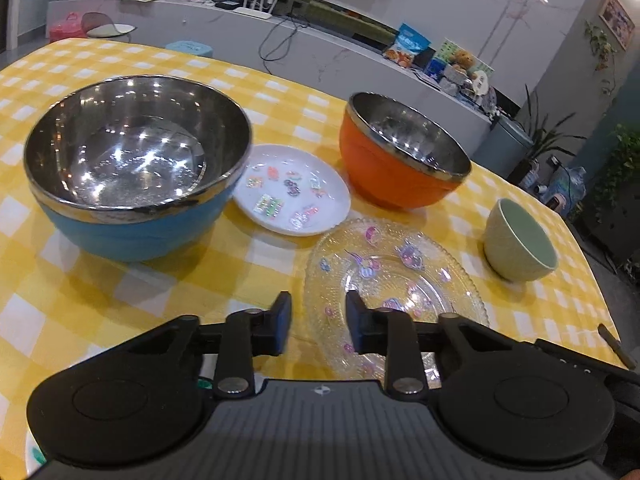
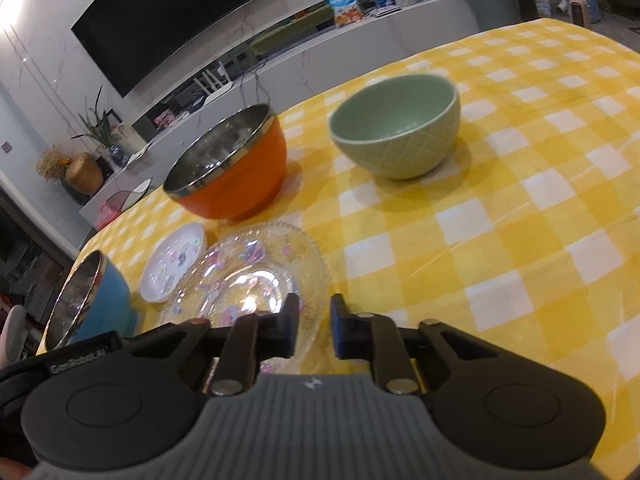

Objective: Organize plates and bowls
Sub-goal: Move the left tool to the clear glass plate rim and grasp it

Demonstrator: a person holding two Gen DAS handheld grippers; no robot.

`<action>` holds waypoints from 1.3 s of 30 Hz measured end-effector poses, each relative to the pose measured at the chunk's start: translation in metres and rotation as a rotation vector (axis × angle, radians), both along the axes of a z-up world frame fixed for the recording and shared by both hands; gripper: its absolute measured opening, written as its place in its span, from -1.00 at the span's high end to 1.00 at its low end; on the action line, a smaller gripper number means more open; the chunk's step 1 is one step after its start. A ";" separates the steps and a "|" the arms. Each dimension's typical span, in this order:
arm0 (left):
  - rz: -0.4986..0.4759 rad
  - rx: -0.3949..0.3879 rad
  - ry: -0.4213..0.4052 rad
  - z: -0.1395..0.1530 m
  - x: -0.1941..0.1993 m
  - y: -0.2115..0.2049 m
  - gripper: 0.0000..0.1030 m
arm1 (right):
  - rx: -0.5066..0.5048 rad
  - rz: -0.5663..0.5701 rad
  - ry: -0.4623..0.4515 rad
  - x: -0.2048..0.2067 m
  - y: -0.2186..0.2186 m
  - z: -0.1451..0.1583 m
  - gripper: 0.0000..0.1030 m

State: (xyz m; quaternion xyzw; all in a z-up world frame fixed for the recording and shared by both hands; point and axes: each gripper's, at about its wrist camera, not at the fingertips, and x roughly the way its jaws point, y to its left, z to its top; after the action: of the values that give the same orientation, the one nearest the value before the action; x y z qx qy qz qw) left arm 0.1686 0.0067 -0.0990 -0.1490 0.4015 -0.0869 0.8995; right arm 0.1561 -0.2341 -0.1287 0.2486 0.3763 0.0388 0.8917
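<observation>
Left gripper (image 1: 318,322): jaws part open, straddling the near-left rim of the clear glass plate (image 1: 394,280); pads not visibly pressing the glass, so nothing grasped. Right gripper (image 2: 314,326): jaws narrow but with a gap, straddling the near-right rim of the same plate (image 2: 256,276); whether the pads pinch the rim can't be told from this view. The glass plate is beaded-edged with cartoon stickers, flat on the yellow-and-white checked tablecloth (image 1: 120,300). Just beyond it, the small white sticker plate (image 1: 292,188), its edge just beside or slightly under the glass plate's rim. Left of that in the left wrist view, the blue steel-lined bowl (image 1: 136,168), overlapping the white plate's edge. Behind the plates, the orange steel-lined bowl (image 1: 404,152), upright. The green ceramic bowl (image 2: 394,124) stands apart to the right, upright, empty. Background: TV (image 2: 168,20) on the wall, low white console (image 1: 280,48) with clutter.
</observation>
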 end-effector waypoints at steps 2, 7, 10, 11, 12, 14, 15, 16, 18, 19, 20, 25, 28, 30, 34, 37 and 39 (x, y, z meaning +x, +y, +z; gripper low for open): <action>-0.009 0.013 -0.003 0.000 -0.001 -0.002 0.61 | -0.016 -0.001 0.000 -0.001 0.001 0.001 0.81; -0.012 0.009 -0.003 -0.001 -0.002 -0.001 0.69 | 0.000 -0.022 0.005 -0.003 -0.002 0.003 0.91; -0.020 -0.005 0.009 0.000 -0.003 0.001 0.70 | 0.007 -0.036 0.021 -0.006 -0.005 0.005 0.92; -0.022 -0.004 0.009 0.000 -0.004 0.001 0.70 | 0.020 -0.042 0.026 -0.007 -0.007 0.005 0.92; -0.023 0.001 0.007 0.000 -0.004 0.000 0.70 | 0.032 -0.044 0.030 -0.007 -0.009 0.004 0.92; -0.027 0.006 0.009 0.000 -0.003 -0.001 0.65 | 0.049 -0.047 0.041 -0.006 -0.010 0.002 0.80; -0.025 0.002 0.010 -0.001 -0.003 -0.001 0.65 | 0.057 -0.049 0.044 -0.006 -0.010 0.001 0.79; -0.023 0.001 0.009 -0.001 -0.003 -0.001 0.64 | 0.063 -0.050 0.047 -0.005 -0.010 0.000 0.77; -0.022 0.005 0.006 -0.001 -0.002 -0.002 0.63 | 0.058 -0.046 0.041 -0.005 -0.009 0.000 0.76; -0.021 0.005 0.005 -0.002 -0.002 -0.003 0.63 | 0.052 -0.044 0.036 -0.005 -0.008 0.000 0.76; -0.021 0.007 0.002 -0.002 -0.002 -0.003 0.63 | 0.048 -0.043 0.031 -0.005 -0.007 -0.001 0.76; -0.028 0.017 -0.004 -0.002 -0.001 -0.005 0.61 | 0.005 -0.024 0.007 -0.005 -0.001 0.000 0.76; -0.027 0.019 -0.009 -0.002 -0.001 -0.004 0.65 | 0.005 -0.029 0.007 -0.005 -0.002 0.000 0.82; -0.023 0.014 -0.009 -0.002 -0.001 -0.003 0.67 | 0.010 -0.033 0.008 -0.006 -0.003 0.000 0.84; -0.021 0.013 -0.015 0.001 -0.003 -0.002 0.68 | 0.023 -0.034 0.007 -0.007 -0.004 0.003 0.85; -0.027 0.009 -0.021 0.005 -0.004 -0.001 0.69 | 0.031 -0.038 -0.001 -0.010 -0.006 0.006 0.85; -0.027 0.006 -0.021 0.008 -0.006 -0.001 0.69 | 0.046 -0.040 -0.001 -0.011 -0.008 0.008 0.85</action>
State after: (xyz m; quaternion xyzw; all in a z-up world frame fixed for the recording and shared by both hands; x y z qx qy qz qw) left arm 0.1631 0.0060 -0.0910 -0.1398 0.3944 -0.0993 0.9028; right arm 0.1449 -0.2417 -0.1209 0.2764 0.3700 0.0297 0.8864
